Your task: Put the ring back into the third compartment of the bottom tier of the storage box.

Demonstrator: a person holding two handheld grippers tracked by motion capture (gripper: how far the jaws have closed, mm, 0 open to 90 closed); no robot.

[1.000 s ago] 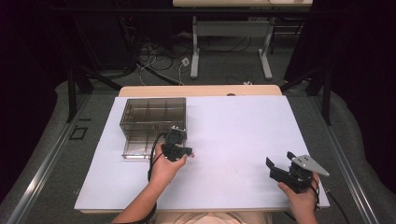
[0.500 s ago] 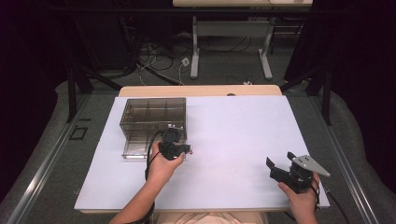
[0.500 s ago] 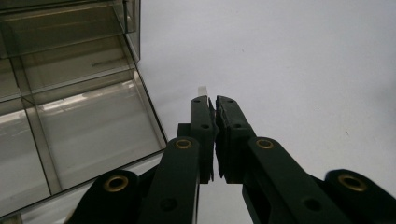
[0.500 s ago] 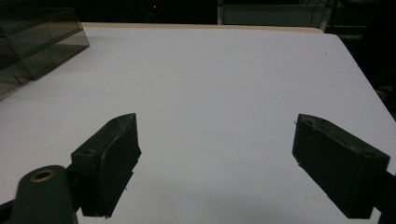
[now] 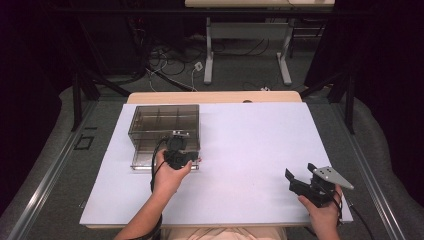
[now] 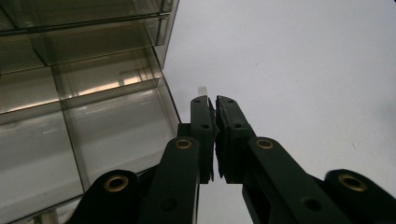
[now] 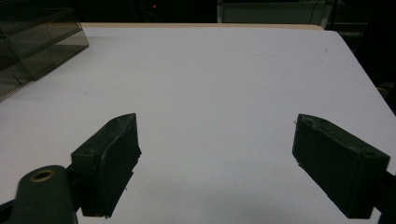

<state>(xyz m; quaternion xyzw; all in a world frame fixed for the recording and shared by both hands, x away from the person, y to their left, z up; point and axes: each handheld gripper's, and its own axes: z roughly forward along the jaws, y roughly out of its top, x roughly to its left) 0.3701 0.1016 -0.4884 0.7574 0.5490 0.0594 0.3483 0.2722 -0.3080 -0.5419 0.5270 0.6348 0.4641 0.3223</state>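
A smoky clear plastic drawer box [image 5: 164,122] stands at the back left of the white table [image 5: 250,145]. My left gripper [image 5: 176,150] hangs over the box's near right corner, held by a hand. In the left gripper view the box [image 6: 79,93] is on the left, and my left gripper [image 6: 210,100] has its jaws shut, pads almost touching. A small pale tab [image 6: 201,88] pokes out just past the tip. I cannot tell if it is pinched. My right gripper [image 5: 300,172] rests low at the front right, and in its own view my right gripper [image 7: 215,123] stands wide open and empty.
A wooden table edge [image 5: 215,97] runs behind the white surface. Beyond it stand desk legs [image 5: 209,50] and floor cables [image 5: 170,60]. The box's corner [image 7: 42,37] sits far left in the right gripper view.
My left hand has shifted slightly to the left and away over the box's corner. The right hand and the box have not moved.
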